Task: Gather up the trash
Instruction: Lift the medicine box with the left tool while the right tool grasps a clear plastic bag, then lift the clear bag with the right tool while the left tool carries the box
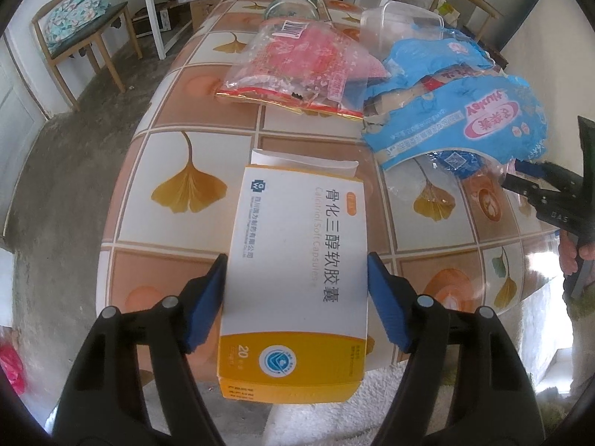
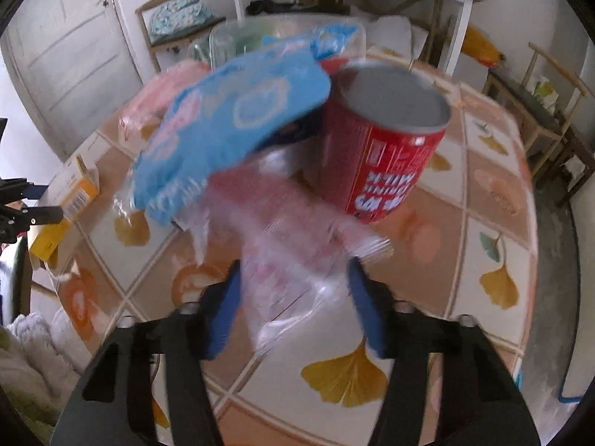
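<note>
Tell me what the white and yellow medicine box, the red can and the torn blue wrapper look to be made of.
White and yellow medicine box: thin printed cardboard, smooth matte, with folded flaps and crisp edges.
Red can: likely metal, glossy printed wall with a dull grey flat end; blur leaves it uncertain.
Torn blue wrapper: thin plastic film, glossy, crinkled, with ragged torn edges.

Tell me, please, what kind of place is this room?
Probably a room in a home, perhaps a dining area. A table with a ginkgo-leaf cover holds household trash such as a medicine box and a red can, and a wooden chair with a cushion stands nearby.
</note>
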A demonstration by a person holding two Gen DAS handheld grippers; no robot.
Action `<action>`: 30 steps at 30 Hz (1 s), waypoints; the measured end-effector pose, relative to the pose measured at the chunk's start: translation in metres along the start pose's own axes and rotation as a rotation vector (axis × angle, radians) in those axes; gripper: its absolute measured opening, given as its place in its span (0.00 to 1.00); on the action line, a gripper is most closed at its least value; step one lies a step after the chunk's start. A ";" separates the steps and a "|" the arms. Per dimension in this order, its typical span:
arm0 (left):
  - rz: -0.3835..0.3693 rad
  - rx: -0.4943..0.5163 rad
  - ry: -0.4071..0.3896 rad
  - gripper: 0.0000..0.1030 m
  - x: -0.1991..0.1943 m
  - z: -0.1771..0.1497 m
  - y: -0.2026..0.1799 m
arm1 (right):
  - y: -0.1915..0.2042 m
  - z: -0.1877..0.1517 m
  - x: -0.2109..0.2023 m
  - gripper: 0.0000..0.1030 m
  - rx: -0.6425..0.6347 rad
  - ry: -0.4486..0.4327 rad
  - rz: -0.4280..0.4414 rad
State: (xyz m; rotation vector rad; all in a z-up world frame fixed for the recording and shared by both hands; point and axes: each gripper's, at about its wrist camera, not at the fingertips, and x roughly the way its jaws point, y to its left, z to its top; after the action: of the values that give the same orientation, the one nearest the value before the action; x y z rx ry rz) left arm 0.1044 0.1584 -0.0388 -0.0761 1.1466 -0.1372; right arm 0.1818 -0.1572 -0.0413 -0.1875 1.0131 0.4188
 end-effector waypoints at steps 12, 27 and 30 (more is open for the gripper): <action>-0.012 -0.006 0.000 0.67 0.000 -0.002 0.001 | 0.005 -0.040 -0.033 0.32 0.147 0.072 -0.009; -0.024 -0.004 0.010 0.68 0.001 -0.001 -0.001 | 0.020 -0.035 -0.042 0.81 -0.044 0.008 0.070; -0.026 -0.007 0.007 0.68 0.001 -0.001 -0.001 | 0.016 -0.025 -0.025 0.82 -0.086 0.026 0.150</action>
State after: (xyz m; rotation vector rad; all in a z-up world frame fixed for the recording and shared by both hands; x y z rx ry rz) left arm 0.1039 0.1575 -0.0402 -0.0966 1.1533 -0.1565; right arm 0.1438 -0.1579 -0.0327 -0.1948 1.0394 0.5987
